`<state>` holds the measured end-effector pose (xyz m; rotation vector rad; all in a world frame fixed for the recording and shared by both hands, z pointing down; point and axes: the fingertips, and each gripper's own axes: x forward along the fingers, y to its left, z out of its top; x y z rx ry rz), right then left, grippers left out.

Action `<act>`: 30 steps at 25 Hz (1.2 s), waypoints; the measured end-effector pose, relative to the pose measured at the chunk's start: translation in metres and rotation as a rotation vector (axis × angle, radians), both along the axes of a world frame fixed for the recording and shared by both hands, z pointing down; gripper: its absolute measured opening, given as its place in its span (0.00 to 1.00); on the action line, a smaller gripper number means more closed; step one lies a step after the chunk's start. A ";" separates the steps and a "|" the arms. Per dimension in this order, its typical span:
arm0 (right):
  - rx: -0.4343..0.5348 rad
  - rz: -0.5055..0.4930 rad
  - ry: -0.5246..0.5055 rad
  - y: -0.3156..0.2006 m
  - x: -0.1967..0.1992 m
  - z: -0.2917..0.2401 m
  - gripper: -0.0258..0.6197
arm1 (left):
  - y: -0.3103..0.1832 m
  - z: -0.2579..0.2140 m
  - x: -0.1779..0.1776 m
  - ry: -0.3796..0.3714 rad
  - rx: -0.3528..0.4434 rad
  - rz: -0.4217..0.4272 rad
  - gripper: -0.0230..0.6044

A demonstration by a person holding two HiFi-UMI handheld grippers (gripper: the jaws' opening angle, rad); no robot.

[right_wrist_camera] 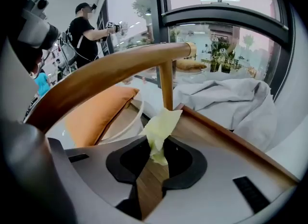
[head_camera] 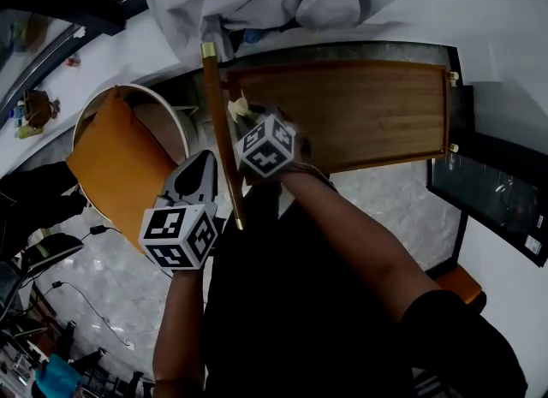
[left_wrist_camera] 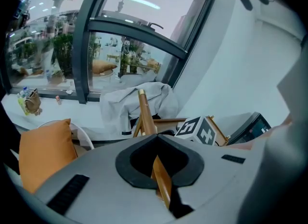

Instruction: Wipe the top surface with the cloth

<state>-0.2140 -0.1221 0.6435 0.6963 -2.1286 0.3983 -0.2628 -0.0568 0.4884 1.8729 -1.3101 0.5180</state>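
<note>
Pinching the pale yellow cloth [right_wrist_camera: 161, 126], the right tongs [right_wrist_camera: 151, 163] are hovering over the wooden surface [head_camera: 368, 114] at its end nearest the rail [left_wrist_camera: 144, 112]. The surface's long axis is running away from the rail. The left tongs [left_wrist_camera: 159, 170], pressed nearly together, are hanging over the rail.

The head view looks steeply down from above on the table [head_camera: 342, 114]. Both gripper views sit low and close, facing the window [left_wrist_camera: 96, 49]; all three share the wooden rail [head_camera: 221, 131] and orange cushion [head_camera: 116, 169].
</note>
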 end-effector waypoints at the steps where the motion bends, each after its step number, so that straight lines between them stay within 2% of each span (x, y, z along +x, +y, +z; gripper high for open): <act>1: 0.000 -0.007 0.016 0.000 0.002 0.002 0.18 | -0.001 0.000 0.002 0.002 0.001 0.004 0.06; 5: 0.000 -0.034 0.056 0.005 0.017 0.010 0.18 | -0.009 -0.004 0.021 0.009 0.011 0.033 0.05; 11: -0.003 -0.058 0.070 0.010 0.054 0.012 0.18 | -0.022 -0.012 0.068 0.038 0.020 0.086 0.05; 23: -0.016 0.024 0.097 -0.010 0.187 0.013 0.18 | -0.042 -0.008 0.185 0.061 0.004 0.200 0.05; 30: -0.010 0.079 0.112 -0.023 0.261 0.011 0.18 | -0.052 0.003 0.236 0.056 -0.011 0.242 0.06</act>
